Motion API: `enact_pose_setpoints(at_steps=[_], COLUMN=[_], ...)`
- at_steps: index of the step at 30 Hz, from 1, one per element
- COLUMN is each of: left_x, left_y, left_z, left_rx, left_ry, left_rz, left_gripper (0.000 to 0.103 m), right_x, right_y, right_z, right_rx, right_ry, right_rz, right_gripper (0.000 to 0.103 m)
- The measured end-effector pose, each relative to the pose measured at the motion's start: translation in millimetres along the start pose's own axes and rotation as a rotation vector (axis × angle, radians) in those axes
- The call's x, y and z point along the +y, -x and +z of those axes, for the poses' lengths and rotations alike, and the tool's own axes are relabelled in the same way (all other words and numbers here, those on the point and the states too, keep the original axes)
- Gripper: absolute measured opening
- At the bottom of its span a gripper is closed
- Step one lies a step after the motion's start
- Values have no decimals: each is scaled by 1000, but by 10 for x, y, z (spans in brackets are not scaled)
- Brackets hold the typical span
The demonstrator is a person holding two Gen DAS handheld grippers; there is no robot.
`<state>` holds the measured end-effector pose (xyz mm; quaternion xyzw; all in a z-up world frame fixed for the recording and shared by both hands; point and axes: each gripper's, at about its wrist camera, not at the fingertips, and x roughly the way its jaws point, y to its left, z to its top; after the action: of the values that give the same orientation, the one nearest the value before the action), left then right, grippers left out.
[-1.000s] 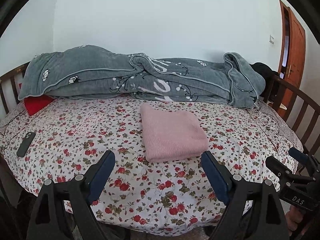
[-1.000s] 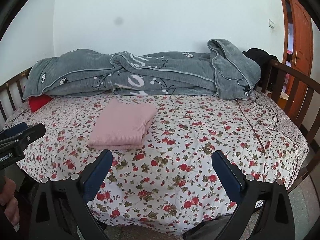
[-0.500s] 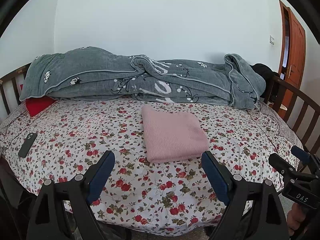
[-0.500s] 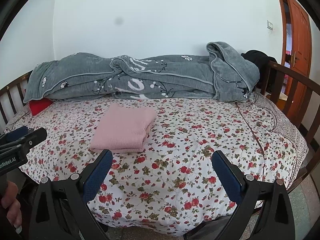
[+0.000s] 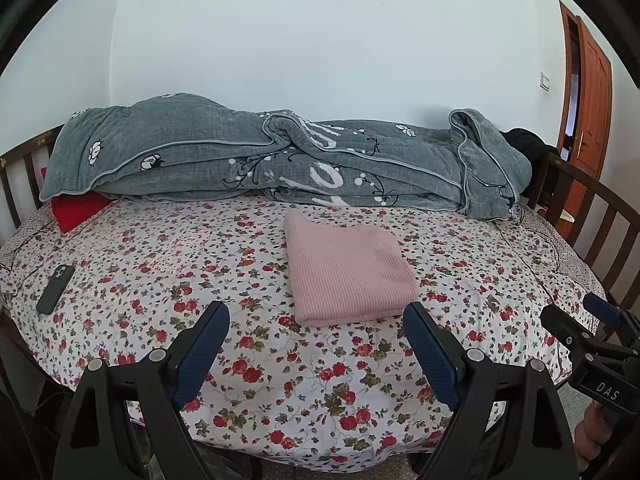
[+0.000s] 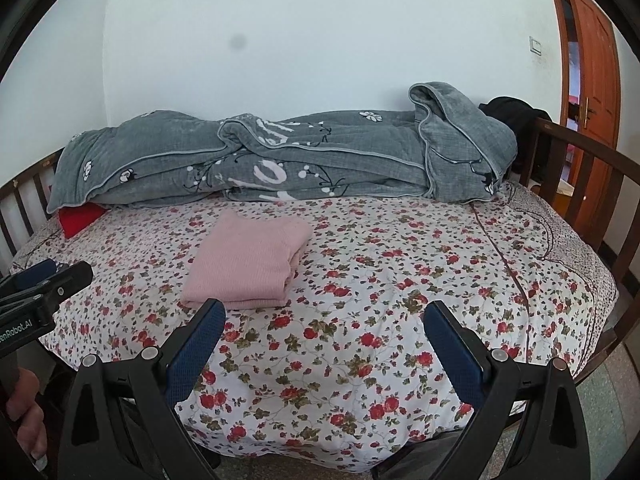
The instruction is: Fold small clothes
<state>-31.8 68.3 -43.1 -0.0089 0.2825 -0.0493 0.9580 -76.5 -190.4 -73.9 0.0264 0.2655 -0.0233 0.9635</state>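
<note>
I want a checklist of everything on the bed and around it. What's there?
Surface: bed sheet with red flowers, mostly bare.
Job's things: pink garment, folded into a neat rectangle, lying mid-bed.
Clutter: grey quilt bunched along the wall side; red cushion partly under it; dark phone near the left edge; black clothing on the railing.
Grippers: left gripper and right gripper both open, empty, short of the garment.
Cables: thin dark cord at the bed's right end.
Surroundings: white wall, wooden door, wooden railing.

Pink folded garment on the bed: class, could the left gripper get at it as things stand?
Probably yes. The left gripper is open, and only bare floral sheet lies between it and the pink folded garment.
</note>
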Motion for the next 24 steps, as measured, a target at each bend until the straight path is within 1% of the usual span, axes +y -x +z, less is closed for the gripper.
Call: enact_pose_setpoints(at_steps=[24], left_x=[-18], left_y=[26], left_z=[5], left_rx=[-5], left_ry=[2], left_rz=[3], left_gripper=[89], right_x=[-8], right_y=[10], right_z=[-5], right_rx=[-5], right_ry=[-6], right_rz=[-1], right_gripper=[98])
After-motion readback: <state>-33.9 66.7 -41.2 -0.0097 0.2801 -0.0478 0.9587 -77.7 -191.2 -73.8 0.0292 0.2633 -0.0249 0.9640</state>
